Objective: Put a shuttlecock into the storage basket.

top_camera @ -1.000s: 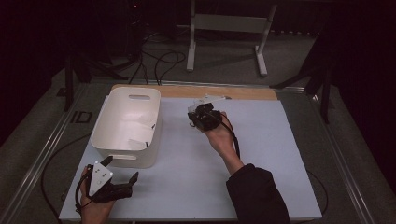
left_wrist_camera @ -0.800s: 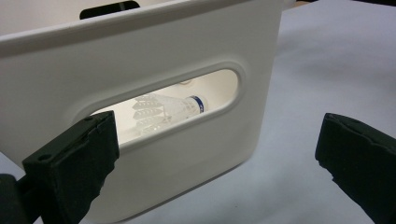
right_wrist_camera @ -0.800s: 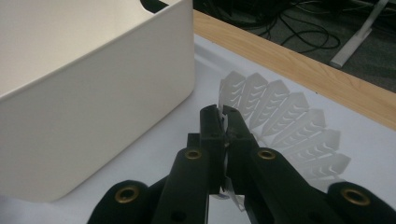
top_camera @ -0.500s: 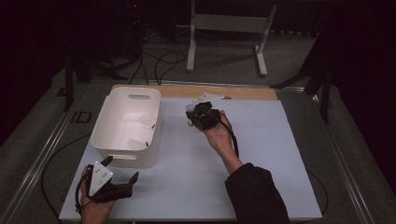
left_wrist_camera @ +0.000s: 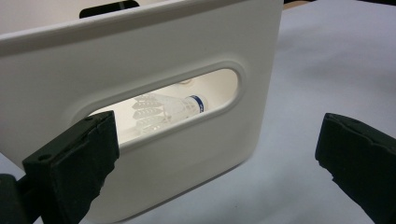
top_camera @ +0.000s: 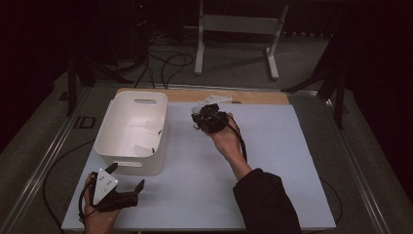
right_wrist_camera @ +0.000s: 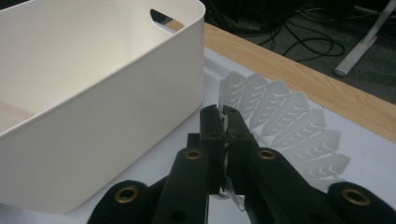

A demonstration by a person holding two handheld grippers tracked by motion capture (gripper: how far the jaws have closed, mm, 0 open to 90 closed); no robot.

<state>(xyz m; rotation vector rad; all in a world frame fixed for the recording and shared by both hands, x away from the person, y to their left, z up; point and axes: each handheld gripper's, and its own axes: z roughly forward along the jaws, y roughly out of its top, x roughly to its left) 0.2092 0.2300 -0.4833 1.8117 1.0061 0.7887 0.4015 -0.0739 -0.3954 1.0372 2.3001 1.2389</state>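
My right hand-held gripper (right_wrist_camera: 223,116) is pinched tight on the feather skirt of a white shuttlecock (right_wrist_camera: 285,126) on the tabletop (top_camera: 292,161), just beside the white bin (top_camera: 131,131). One shuttlecock in the bin (left_wrist_camera: 173,108) already lies inside, so I think this one goes next. My left hand-held gripper (left_wrist_camera: 215,163) waits with jaws wide apart. I can read no writing.

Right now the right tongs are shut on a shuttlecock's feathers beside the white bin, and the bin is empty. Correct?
Not quite: the white bin is not empty. The left gripper view shows a shuttlecock inside, through its handle slot. The right tongs do grip the other shuttlecock's feathers.
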